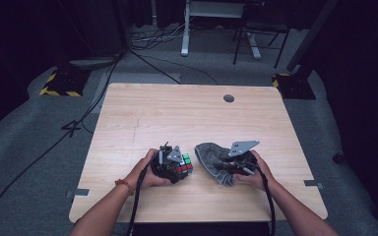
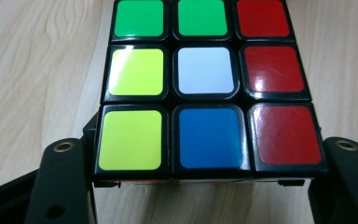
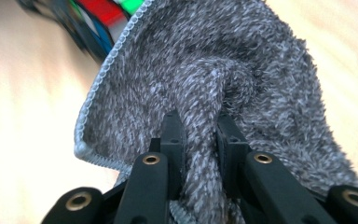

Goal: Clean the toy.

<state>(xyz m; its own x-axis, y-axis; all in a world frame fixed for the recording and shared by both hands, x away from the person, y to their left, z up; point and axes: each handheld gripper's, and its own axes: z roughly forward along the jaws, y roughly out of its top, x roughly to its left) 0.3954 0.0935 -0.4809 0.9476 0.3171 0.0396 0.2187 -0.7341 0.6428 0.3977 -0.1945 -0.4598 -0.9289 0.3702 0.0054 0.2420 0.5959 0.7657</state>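
A colour puzzle cube [image 1: 183, 164] rests on the wooden table [image 1: 187, 118] near its front, held by my left gripper [image 1: 174, 164]. In the left gripper view the cube [image 2: 205, 88] sits tight between the two black jaws, showing green, yellow, white, blue and red stickers. To its right lies a grey fuzzy cloth [image 1: 214, 158]. My right gripper [image 1: 238, 164] is shut on a bunched fold of that cloth [image 3: 214, 93], the fabric pinched between its pads and spreading out ahead. A corner of the cube [image 3: 103, 18] peeks past the cloth's stitched edge.
The table has a round grommet hole [image 1: 229, 98] at the back right. Beyond the far edge are cables, stand legs [image 1: 184, 29] and yellow-black striped bases [image 1: 61, 86] on the grey floor. Broad bare wood lies behind the two hands.
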